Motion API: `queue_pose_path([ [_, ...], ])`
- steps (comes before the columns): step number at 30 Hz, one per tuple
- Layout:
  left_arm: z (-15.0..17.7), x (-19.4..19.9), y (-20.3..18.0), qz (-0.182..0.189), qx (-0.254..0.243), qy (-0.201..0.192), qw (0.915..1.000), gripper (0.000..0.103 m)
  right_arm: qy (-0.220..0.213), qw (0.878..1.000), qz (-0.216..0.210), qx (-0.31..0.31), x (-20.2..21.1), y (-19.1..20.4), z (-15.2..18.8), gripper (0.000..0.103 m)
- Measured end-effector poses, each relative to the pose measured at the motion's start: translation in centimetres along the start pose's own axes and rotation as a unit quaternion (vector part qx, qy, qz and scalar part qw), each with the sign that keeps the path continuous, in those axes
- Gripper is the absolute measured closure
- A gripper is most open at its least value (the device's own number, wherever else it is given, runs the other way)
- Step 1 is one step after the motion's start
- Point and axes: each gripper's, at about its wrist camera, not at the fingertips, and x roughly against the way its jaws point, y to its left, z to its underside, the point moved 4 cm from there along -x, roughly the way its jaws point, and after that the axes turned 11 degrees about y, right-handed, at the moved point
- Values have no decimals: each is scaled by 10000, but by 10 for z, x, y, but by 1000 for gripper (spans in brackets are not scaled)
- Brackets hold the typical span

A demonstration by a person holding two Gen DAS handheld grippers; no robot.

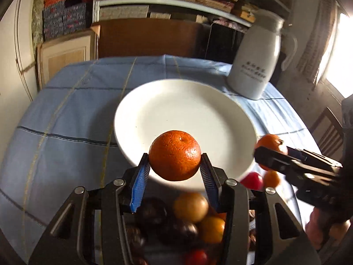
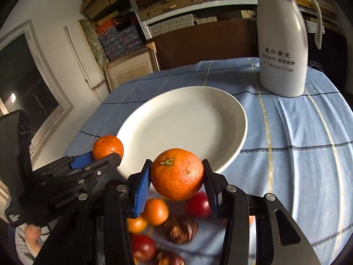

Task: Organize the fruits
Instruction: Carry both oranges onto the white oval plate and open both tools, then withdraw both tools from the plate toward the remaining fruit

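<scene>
While each claw [image 1: 175, 163] [image 2: 176, 174] clamps a tangerine [image 1: 175, 154] [image 2: 176, 173], white plate [image 1: 198, 110] beyond

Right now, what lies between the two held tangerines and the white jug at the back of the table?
Only the empty white plate, then bare blue tablecloth up to the jug. The right wrist view shows it best.

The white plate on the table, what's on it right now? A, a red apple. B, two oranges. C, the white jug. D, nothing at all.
D: the white plate lies bare, while the left gripper and the right gripper each hold an orange above its near rim.
</scene>
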Motion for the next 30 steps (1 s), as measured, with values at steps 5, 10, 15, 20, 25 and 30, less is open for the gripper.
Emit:
queue_pose_path([
  [5,-1,-22,8,77,-51,124,9999,51,-113,9999,-22,-46,-20,-11,-6,39],
  [10,-1,-6,12,11,-38,-154,9999,38,-498,9987,-2,110,2,-6,-3,35],
  [15,14,18,25,-166,98,-402,9990,32,-757,9968,107,219,24,-3,14,34],
  [20,49,38,55,-278,563,-459,9970,19,-588,9979,251,66,29,-18,53,25],
  [25,97,57,84,-247,1119,-418,9925,14,-724,9969,280,-112,49,-31,83,21],
  [30,128,67,87,-141,1196,-330,9922,14,-854,9954,321,-304,63,-41,110,15],
])
